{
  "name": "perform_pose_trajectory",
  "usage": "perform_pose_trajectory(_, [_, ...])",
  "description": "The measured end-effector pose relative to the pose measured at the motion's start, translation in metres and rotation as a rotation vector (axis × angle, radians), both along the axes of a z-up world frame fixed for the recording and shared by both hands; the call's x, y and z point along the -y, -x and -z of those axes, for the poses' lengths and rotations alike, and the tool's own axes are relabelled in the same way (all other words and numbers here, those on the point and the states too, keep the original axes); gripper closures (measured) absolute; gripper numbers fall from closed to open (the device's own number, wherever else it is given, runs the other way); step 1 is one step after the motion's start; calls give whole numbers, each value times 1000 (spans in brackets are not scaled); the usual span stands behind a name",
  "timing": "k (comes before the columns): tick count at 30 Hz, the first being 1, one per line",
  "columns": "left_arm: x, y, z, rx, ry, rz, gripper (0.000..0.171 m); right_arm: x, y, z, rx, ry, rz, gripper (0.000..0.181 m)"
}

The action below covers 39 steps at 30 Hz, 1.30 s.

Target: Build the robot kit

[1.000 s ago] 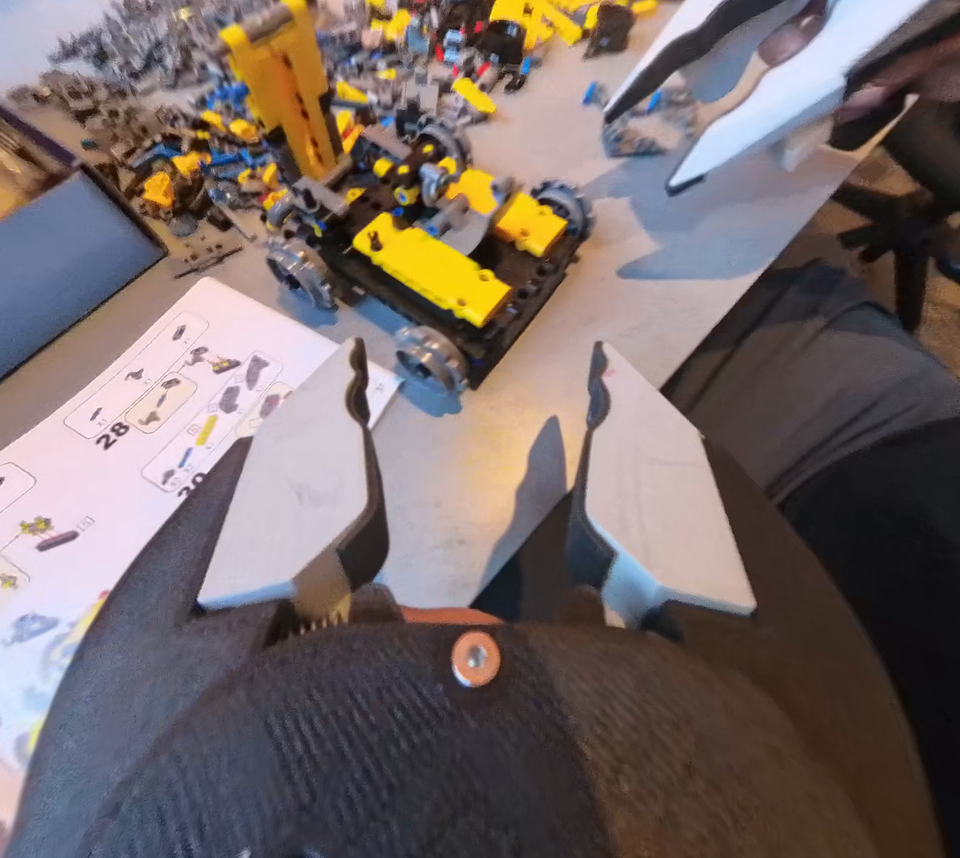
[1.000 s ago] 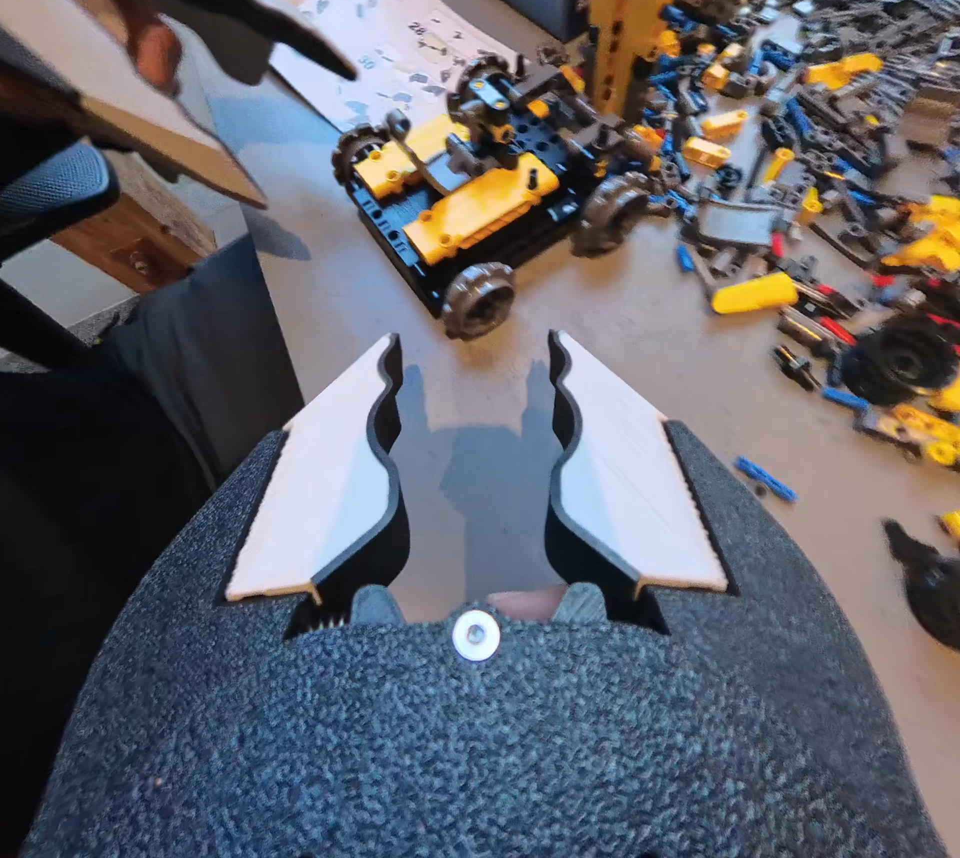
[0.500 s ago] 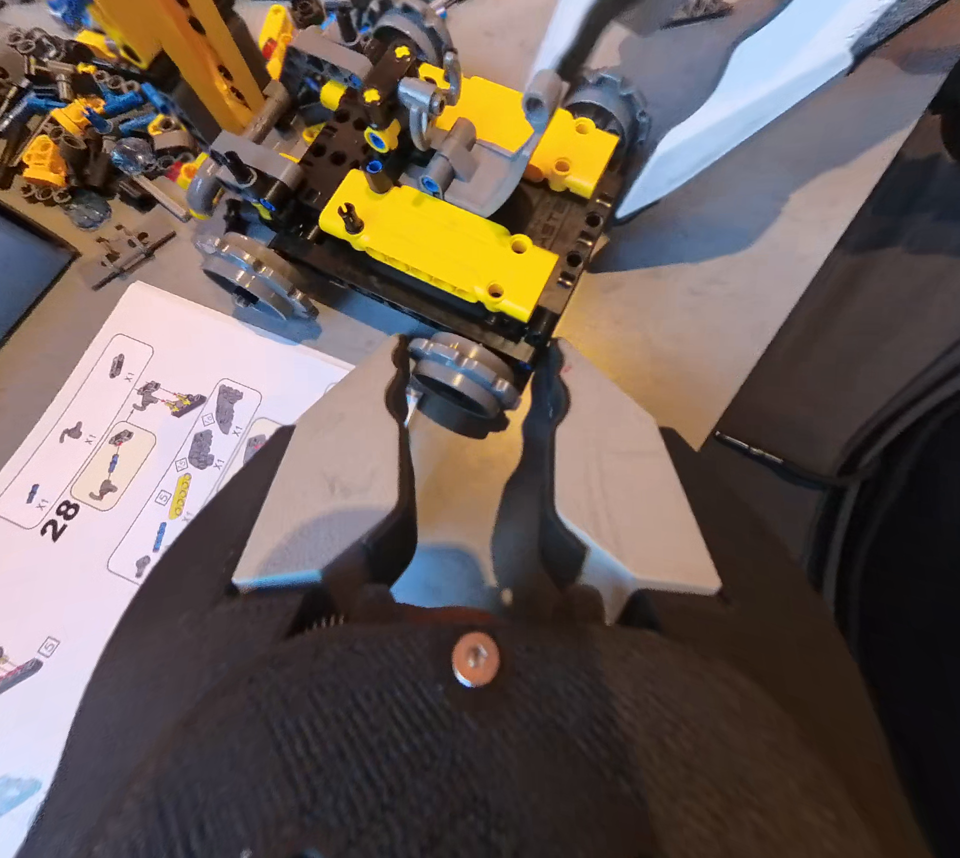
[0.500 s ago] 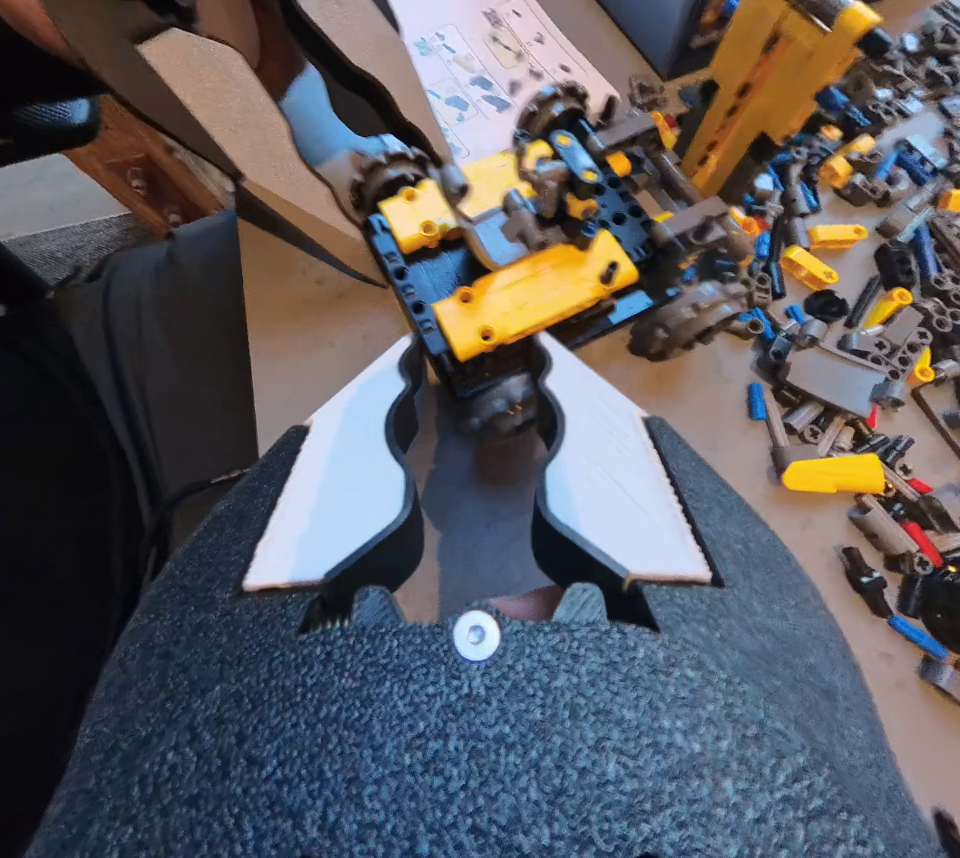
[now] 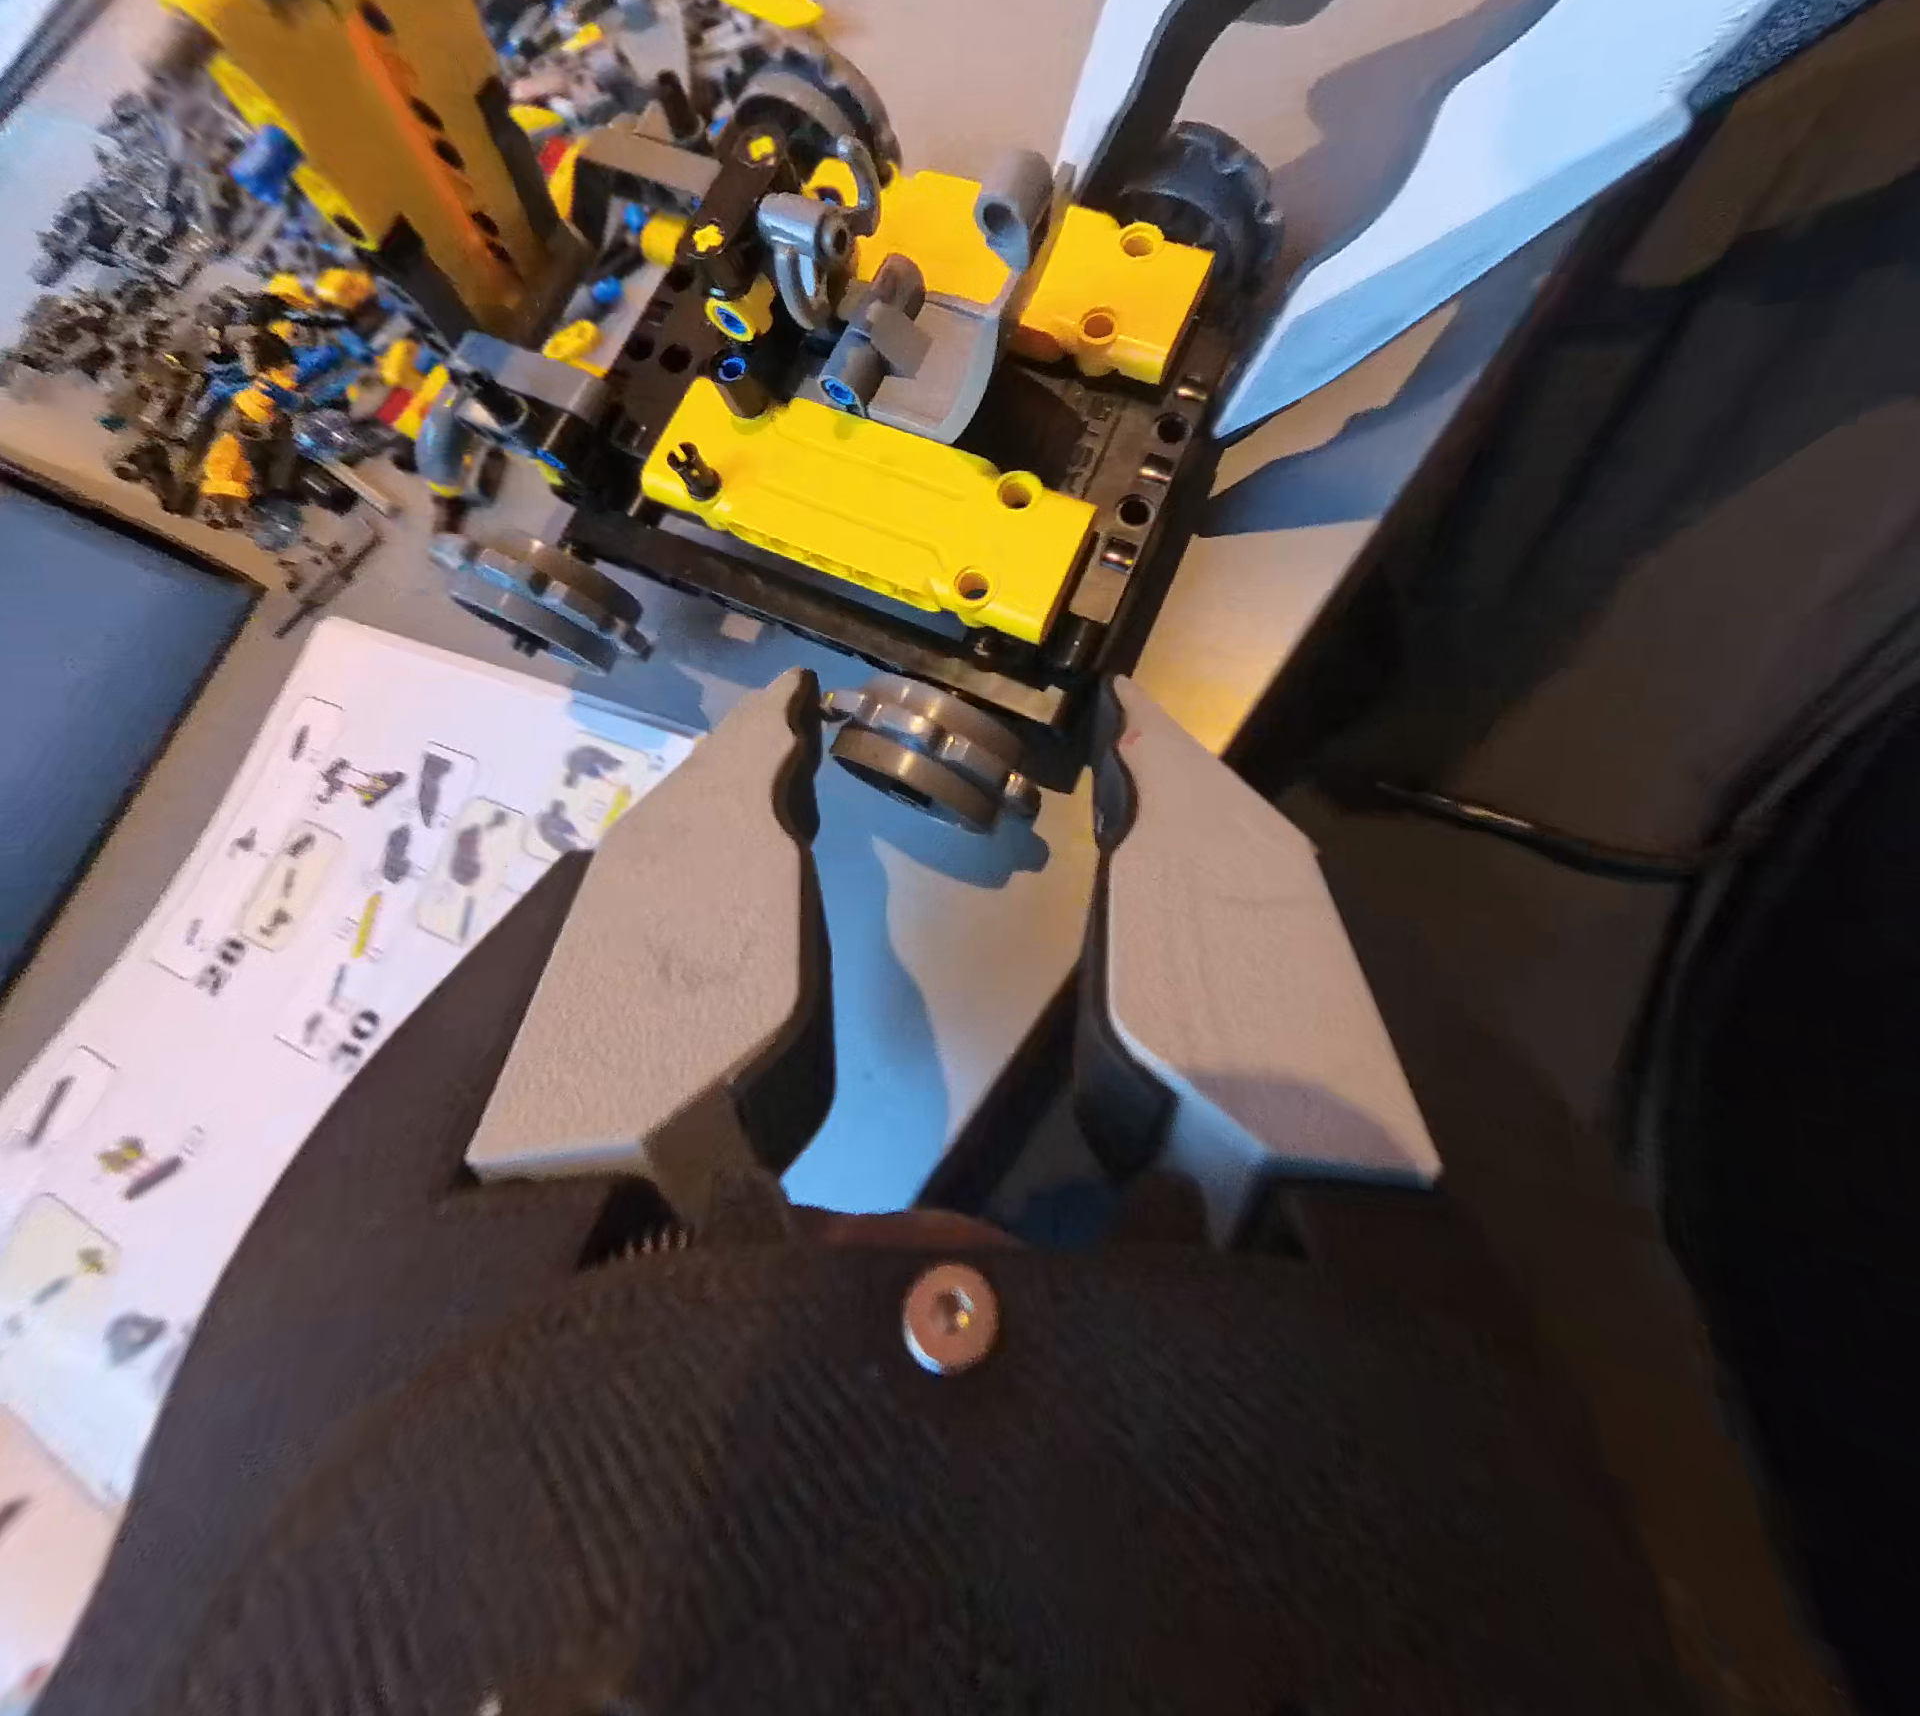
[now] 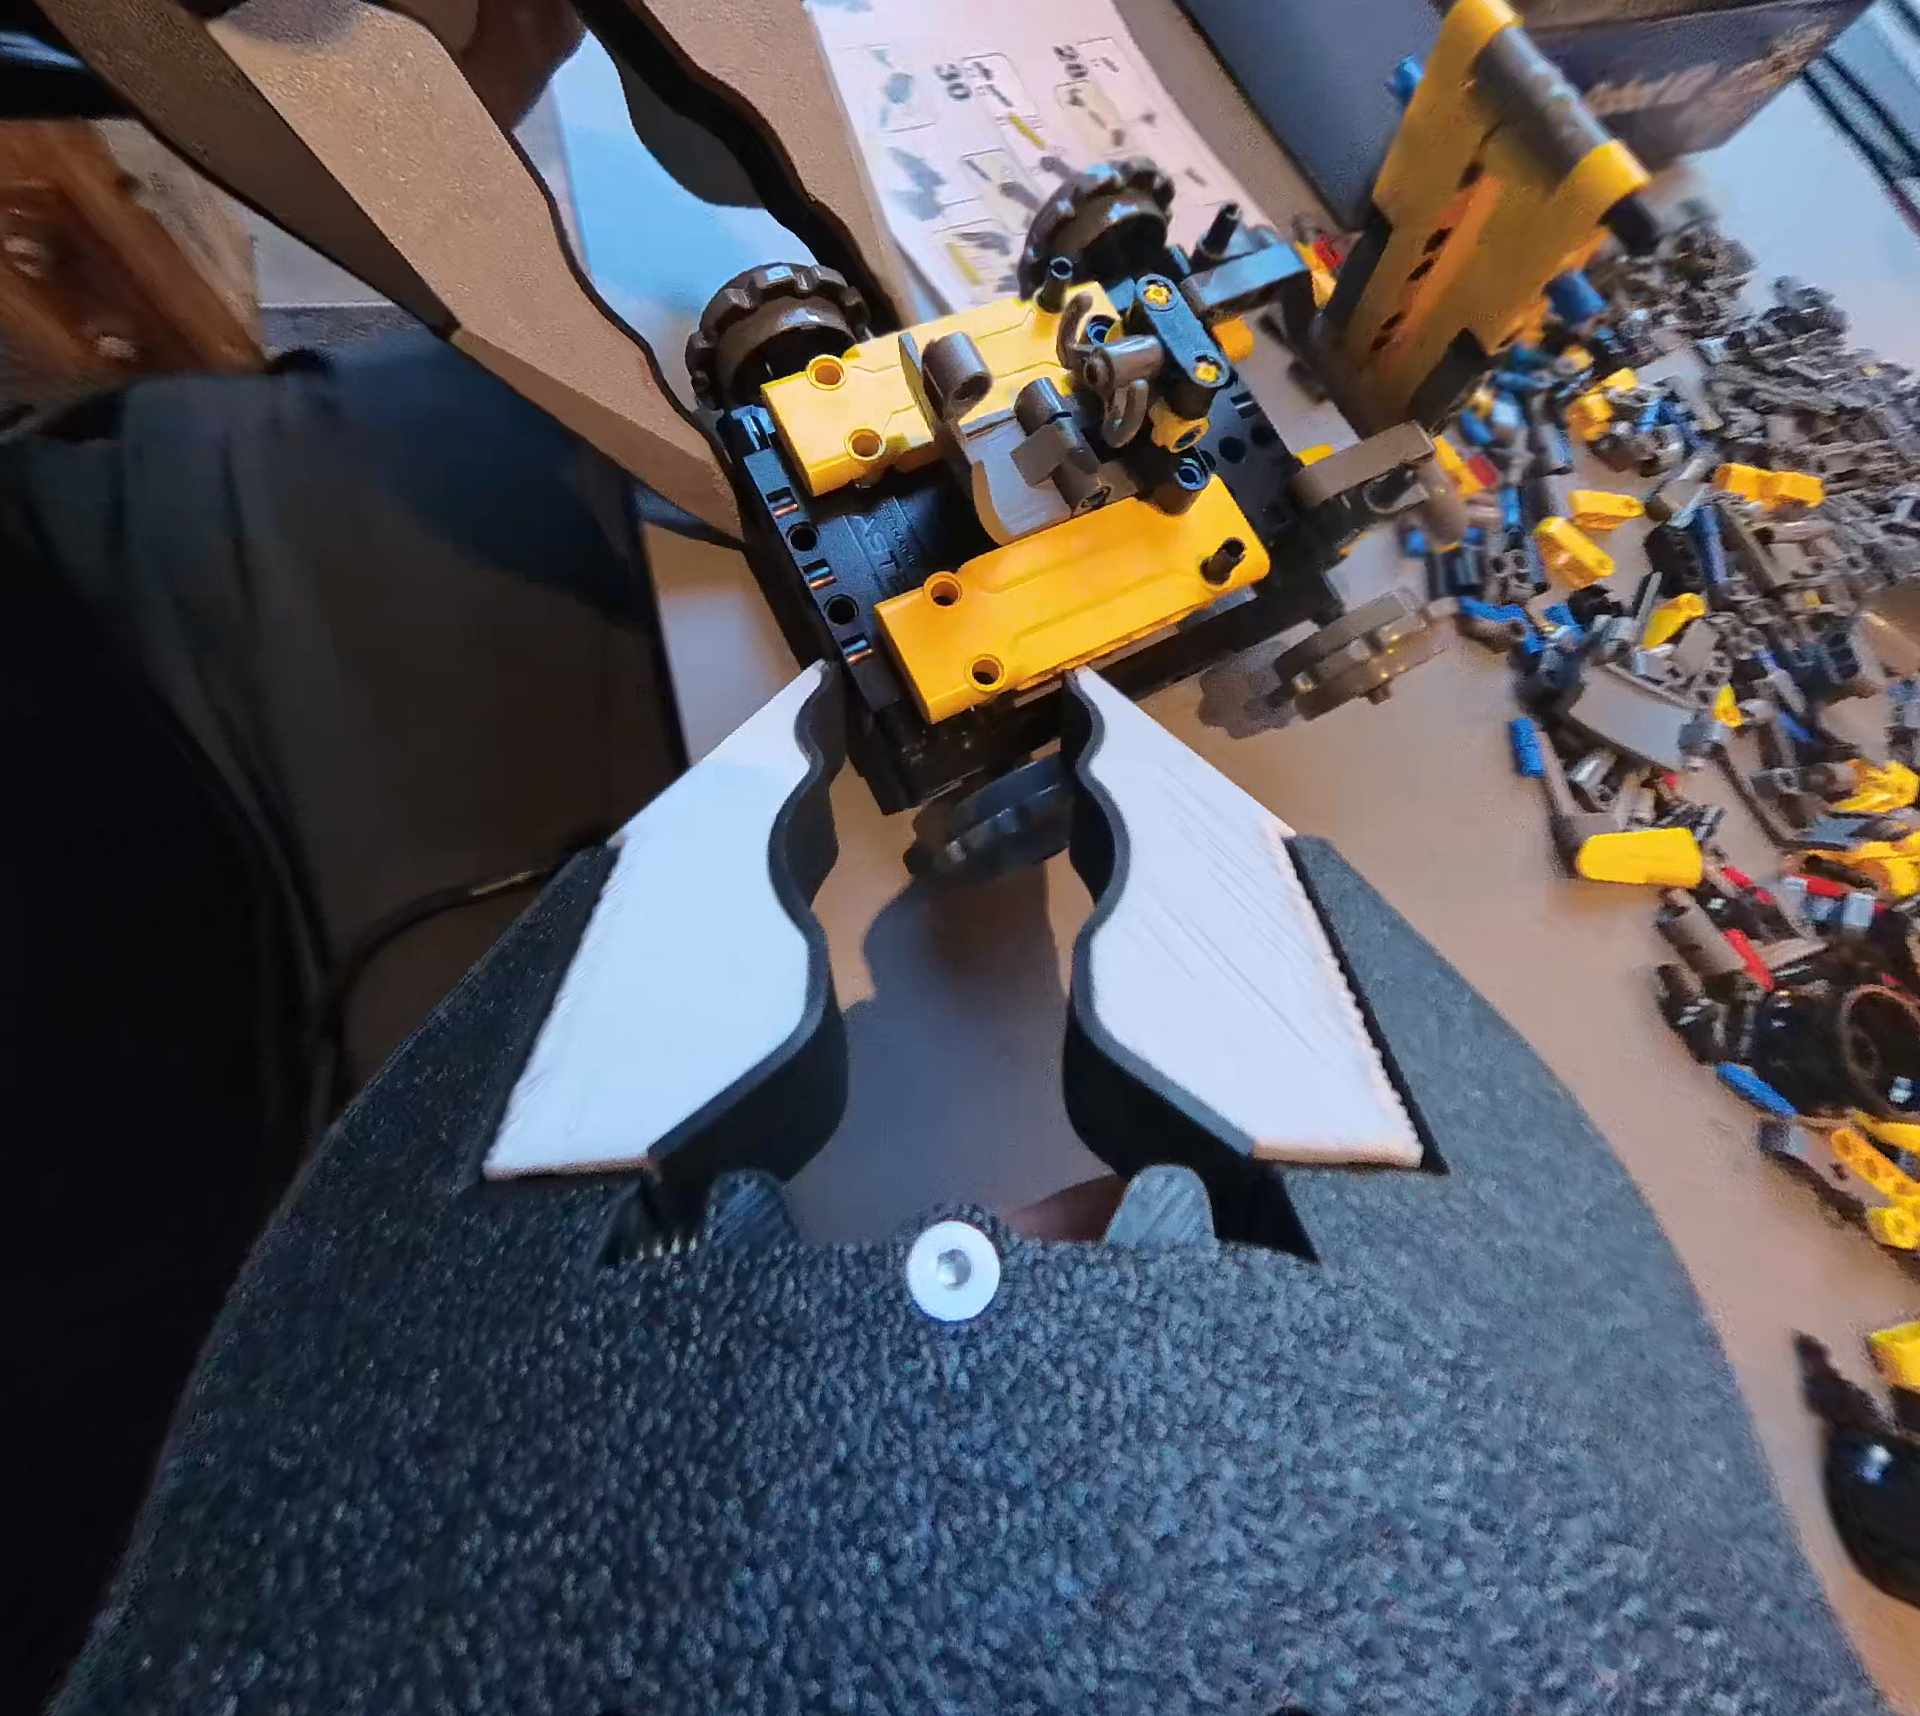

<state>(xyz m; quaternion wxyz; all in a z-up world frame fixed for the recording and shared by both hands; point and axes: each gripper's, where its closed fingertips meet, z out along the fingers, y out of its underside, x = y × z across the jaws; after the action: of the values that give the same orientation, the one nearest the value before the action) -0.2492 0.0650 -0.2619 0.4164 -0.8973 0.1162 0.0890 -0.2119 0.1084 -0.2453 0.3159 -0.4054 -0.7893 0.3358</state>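
Note:
A yellow and black toy brick vehicle (image 5: 862, 513) with grey wheels sits near the table's front edge; it also shows in the right wrist view (image 6: 1049, 617). My left gripper (image 5: 956, 700) is closed around its near grey wheel (image 5: 925, 762) and the black chassis corner. My right gripper (image 6: 945, 684) is closed on the opposite side, its tips against the chassis beside a dark wheel (image 6: 997, 825). Each view shows the other gripper's fingers (image 5: 1455, 191) (image 6: 416, 139) across the vehicle. The vehicle is sharp while the background is blurred.
A tall yellow brick mast (image 5: 395, 108) stands at the vehicle's far end. Several loose bricks (image 6: 1714, 627) cover the table (image 6: 1403, 835) beyond. An open instruction booklet (image 5: 260, 939) and a dark box (image 5: 94, 658) lie beside it. A person's dark-clothed legs (image 5: 1662, 627) are past the table edge.
Both grippers moved in from apart and above to opposite sides of the vehicle. The left jaws narrowed around the wheel. The vehicle now looks shifted against the blurred background.

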Motion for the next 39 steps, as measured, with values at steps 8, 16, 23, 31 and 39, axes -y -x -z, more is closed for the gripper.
perform_pose_trajectory(8, [15, -10, -1, 180, 12, -82, 122, 3, 0, -6, 135, 139, -120, 136])
perform_pose_trajectory(16, [12, -12, 6, 257, -8, -102, 121, -78, 75, -43, 190, 174, -78, 163])
perform_pose_trajectory(23, [10, -12, 3, 277, -50, -105, 122, -74, 130, 11, 306, -42, -129, 168])
perform_pose_trajectory(31, [9, -13, -4, 355, -110, -95, 122, -105, 150, 23, 279, -220, -97, 174])
perform_pose_trajectory(39, [9, -13, -7, 395, -134, -85, 122, -71, 143, 21, 303, -86, -258, 173])
